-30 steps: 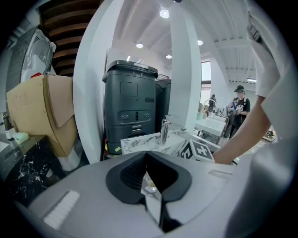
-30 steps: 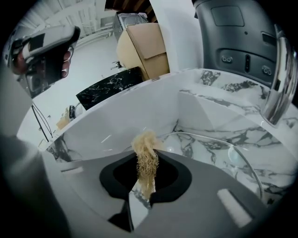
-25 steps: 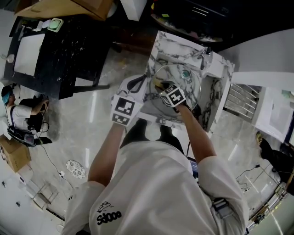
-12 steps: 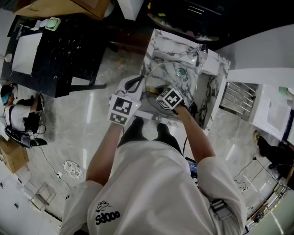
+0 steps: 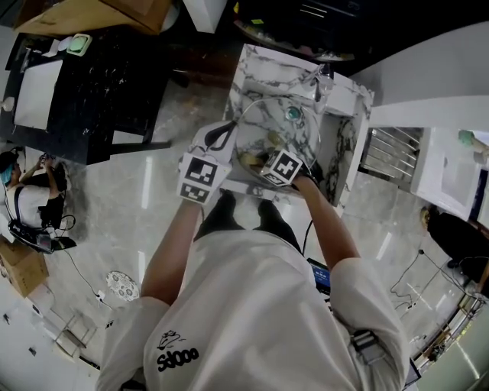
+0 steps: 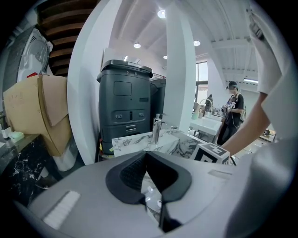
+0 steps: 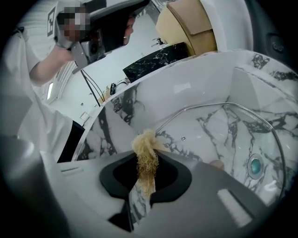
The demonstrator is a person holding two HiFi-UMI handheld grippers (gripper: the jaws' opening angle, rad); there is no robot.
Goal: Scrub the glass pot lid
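Observation:
The glass pot lid (image 5: 286, 137) is held tilted over the marble sink (image 5: 263, 72). Its metal rim and a small vent hole show across the lid (image 7: 209, 130) in the right gripper view. My left gripper (image 5: 228, 139) is shut on the lid's left rim, and a sliver of the lid's glass (image 6: 151, 195) shows between its pads. My right gripper (image 5: 256, 160) is shut on a yellow fibrous scrubber (image 7: 145, 151), whose tuft presses on the lid near its near edge. In the head view the scrubber (image 5: 249, 159) shows just left of the right marker cube.
A chrome faucet (image 5: 321, 80) stands at the sink's back, and a teal drain plug (image 7: 254, 166) shows through the glass. A black marble table (image 5: 99, 84) and cardboard box (image 5: 114, 11) lie to the left. A grey bin (image 6: 123, 109) stands behind. A metal rack (image 5: 390, 156) is at the right.
The right gripper has drawn the scrubber back across the lid toward the near rim. The left gripper keeps its hold on the lid's rim.

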